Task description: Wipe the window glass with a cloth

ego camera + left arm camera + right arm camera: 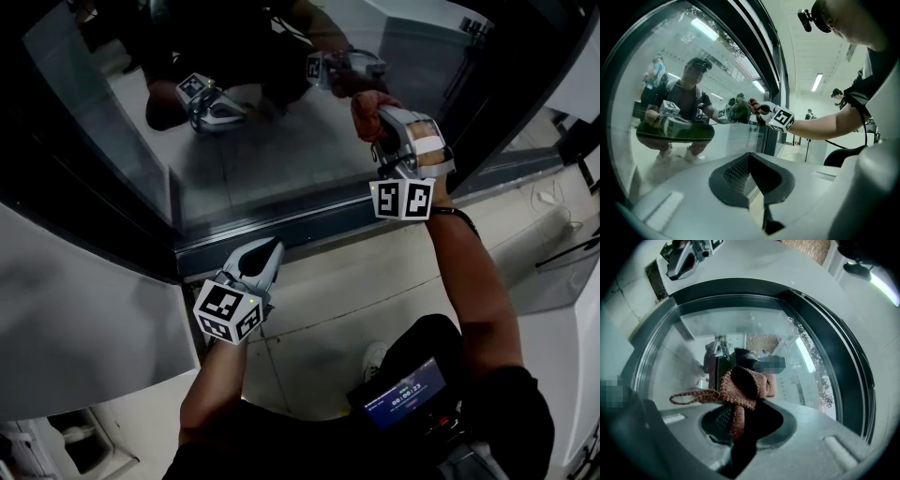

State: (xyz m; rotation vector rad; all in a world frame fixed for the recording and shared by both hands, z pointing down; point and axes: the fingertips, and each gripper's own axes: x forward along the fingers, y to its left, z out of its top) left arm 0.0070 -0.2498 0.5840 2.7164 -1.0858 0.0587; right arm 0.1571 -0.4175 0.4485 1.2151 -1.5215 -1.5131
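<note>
Two tongs are sitting in my hands, and my right gripper point(380, 117) is pinching the brown cloth point(740, 390) tight, so the cloth is bunching up right at its tips and touching the window glass point(281, 159) on the far right. My left gripper point(265, 251) is hanging low and near by the bottom window frame point(281, 234), well apart from the cloth, with its jaws together and nothing in them. I am thinking the right one is doing the wiping, since most of the glass is lying to its left.
</note>
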